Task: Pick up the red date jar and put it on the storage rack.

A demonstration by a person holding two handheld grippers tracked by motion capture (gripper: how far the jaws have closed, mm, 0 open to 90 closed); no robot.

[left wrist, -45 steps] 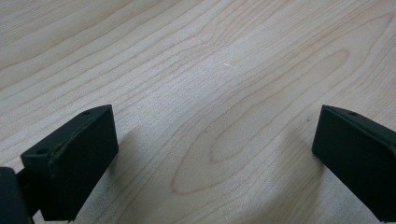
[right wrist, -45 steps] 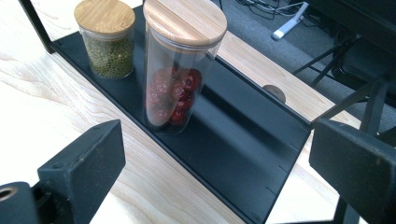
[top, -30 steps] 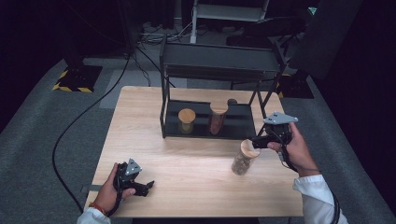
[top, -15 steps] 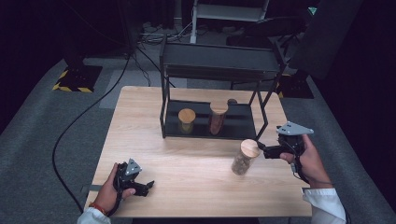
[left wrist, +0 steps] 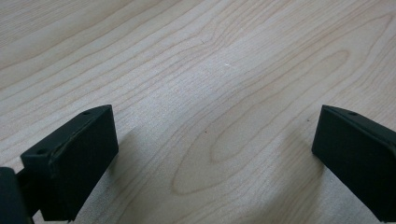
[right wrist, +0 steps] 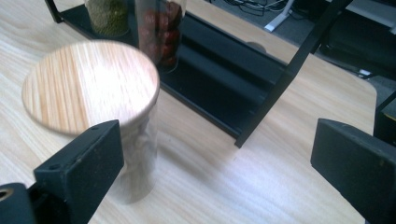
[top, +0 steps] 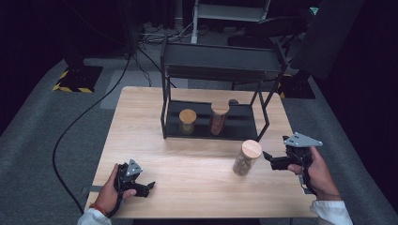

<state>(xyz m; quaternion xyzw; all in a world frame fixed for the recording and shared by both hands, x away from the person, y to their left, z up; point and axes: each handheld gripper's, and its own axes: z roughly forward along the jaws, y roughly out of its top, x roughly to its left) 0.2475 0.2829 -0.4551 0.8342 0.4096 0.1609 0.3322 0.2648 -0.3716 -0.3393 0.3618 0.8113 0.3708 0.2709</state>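
**Both tongs spread, glass jar standing free on the table**

Both tongs are spread wide with nothing between their pads. The right gripper (top: 268, 158) hangs just beside the tall clear glass jar with the round pale wooden lid (top: 246, 158), on its right, jaws pointing toward it but apart from the glass; from the right gripper view the jar (right wrist: 93, 93) sits ahead of the left-hand jaw, not between the two. That jar stands upright on the light wooden table (top: 141, 122), just in front of the black metal two-tier rack (top: 220, 58), near the rack's front right leg.

Inside the rack, on its lower black shelf, stand two more lidded glass jars: a short one with greenish contents (top: 187, 122) and, to its right, a taller one with dark red contents (top: 218, 118).

Well apart from the rack, at the near left corner of the table, the left gripper (top: 149, 186) rests low over bare wood, held in the person's left hand (top: 109, 190).
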